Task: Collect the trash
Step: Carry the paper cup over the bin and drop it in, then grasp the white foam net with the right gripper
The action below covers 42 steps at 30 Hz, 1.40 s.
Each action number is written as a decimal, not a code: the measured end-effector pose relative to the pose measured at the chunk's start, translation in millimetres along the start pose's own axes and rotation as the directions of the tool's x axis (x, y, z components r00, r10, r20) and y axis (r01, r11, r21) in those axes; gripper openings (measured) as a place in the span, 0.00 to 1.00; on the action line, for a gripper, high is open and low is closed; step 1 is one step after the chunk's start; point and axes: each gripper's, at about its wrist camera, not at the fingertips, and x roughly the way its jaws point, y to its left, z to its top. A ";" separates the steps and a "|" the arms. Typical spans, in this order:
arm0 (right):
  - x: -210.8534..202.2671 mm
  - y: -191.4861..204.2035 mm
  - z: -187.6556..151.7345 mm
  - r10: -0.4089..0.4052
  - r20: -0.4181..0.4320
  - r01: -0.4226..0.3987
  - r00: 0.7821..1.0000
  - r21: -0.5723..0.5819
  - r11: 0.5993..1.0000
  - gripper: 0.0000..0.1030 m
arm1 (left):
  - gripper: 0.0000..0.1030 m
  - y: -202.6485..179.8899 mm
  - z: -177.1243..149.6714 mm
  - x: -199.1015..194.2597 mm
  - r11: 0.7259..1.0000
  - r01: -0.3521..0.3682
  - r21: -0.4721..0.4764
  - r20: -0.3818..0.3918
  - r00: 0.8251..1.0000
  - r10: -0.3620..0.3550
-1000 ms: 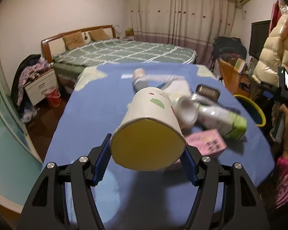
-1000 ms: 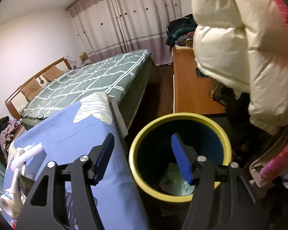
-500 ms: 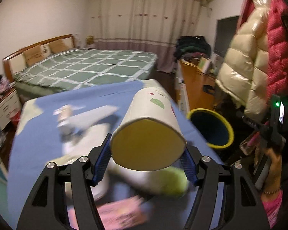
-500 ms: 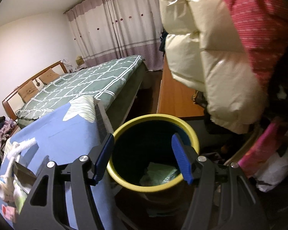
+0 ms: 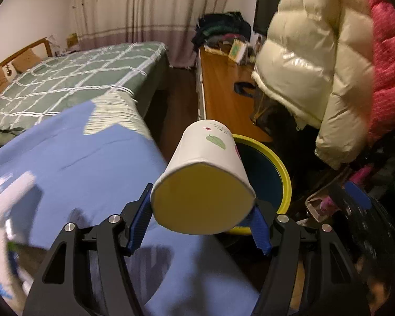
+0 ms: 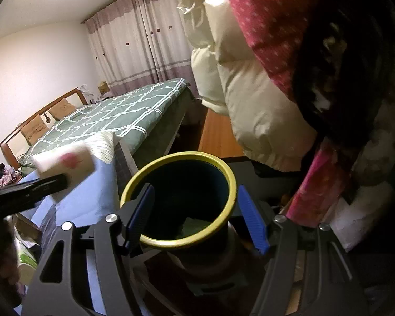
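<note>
Left gripper (image 5: 202, 221) clamps a white paper cup (image 5: 205, 179) on its side, base toward the camera, blue pads (image 5: 139, 221) pressed on both sides of the wide end. In the left wrist view the cup's far end overlaps the near rim of the yellow-rimmed bin (image 5: 281, 168), which stands on the floor just beside the edge of the blue-covered table (image 5: 87, 163). Only this view shows blurred white trash (image 5: 5, 210) at the table's left edge, a wooden cabinet (image 5: 221, 92) behind the bin, and a dark screen (image 5: 268, 23) above it. Right gripper (image 6: 194, 218) has jaws apart, nothing between the pads; the figure has risen only slightly, so no clear opening motion. It hangs over the bin (image 6: 218, 226), rim framed between its fingers. Only the right wrist view looks down into the bin: greenish crumpled trash (image 6: 194, 226) lies at the bottom. It also catches the left gripper (image 6: 26, 192) from the side, blurred, with the cup (image 6: 65, 163) over the table corner (image 6: 97, 197), left of the bin and not yet over it. Both views show the green checked bed (image 5: 73, 79), the curtains (image 6: 134, 42) and cream and pink puffer jackets (image 5: 316, 60) hanging at right.
</note>
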 end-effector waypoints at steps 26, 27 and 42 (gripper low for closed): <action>18.8 69.6 -15.5 0.107 -0.089 -0.116 0.990 -0.101 0.988 0.63 | 0.95 58.3 -67.8 -186.0 0.977 -0.186 -0.107 0.276 0.938 0.209; 17.1 78.1 -17.1 0.121 -0.094 -0.132 0.988 -0.114 0.985 0.63 | 0.95 74.4 -80.2 -200.6 0.967 -0.207 -0.148 0.280 0.929 0.242; -15.2 247.9 -59.1 0.385 -0.242 -0.448 0.891 -0.321 0.834 0.63 | 0.95 224.3 -217.9 -340.3 0.765 -0.405 -0.502 0.247 0.780 0.575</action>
